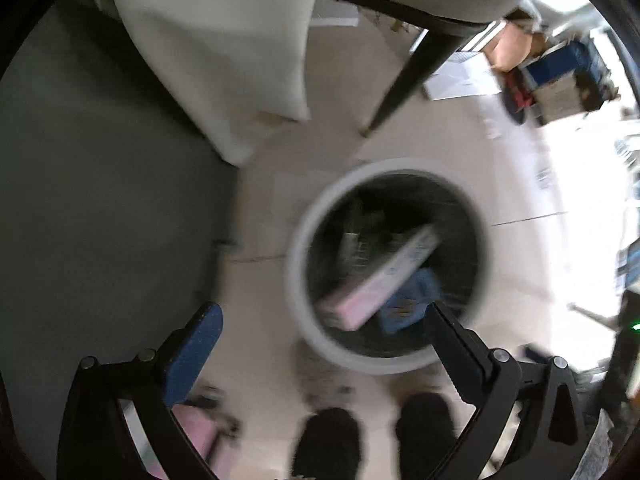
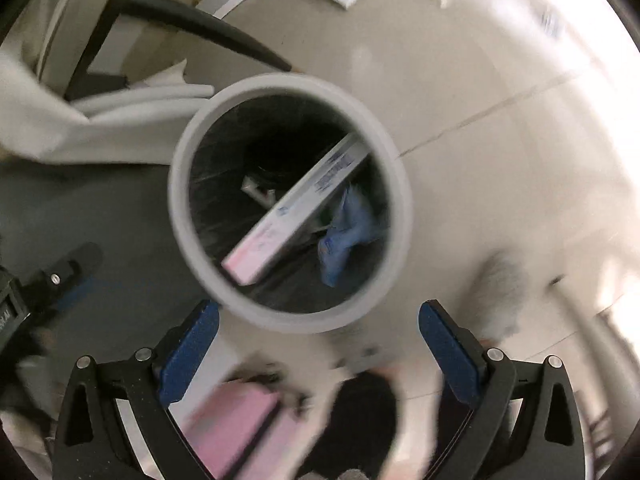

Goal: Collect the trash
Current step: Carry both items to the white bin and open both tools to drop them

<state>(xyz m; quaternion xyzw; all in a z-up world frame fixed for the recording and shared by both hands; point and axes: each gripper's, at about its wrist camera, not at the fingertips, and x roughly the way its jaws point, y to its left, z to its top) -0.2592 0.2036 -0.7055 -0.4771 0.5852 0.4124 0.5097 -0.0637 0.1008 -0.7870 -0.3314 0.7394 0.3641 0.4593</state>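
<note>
A round trash bin with a grey rim [image 1: 298, 264] [image 2: 180, 204] stands on the pale floor, seen from above in both views. Inside it lie a long white and pink box [image 1: 380, 280] [image 2: 296, 208], a crumpled blue wrapper [image 1: 412, 300] [image 2: 348, 232] and some dark items. My left gripper [image 1: 324, 316] is open and empty above the bin's near edge. My right gripper [image 2: 320, 312] is open and empty, also above the bin's near rim. The left gripper shows at the left edge of the right wrist view [image 2: 60, 276].
A grey table surface [image 1: 100, 180] with a white cloth [image 1: 224, 52] lies to the left. A chair with black legs [image 1: 404, 80] stands beyond the bin. Boxes [image 1: 560, 76] clutter the far floor. The person's black shoes [image 1: 328, 436] and a pink object [image 2: 240, 428] are below.
</note>
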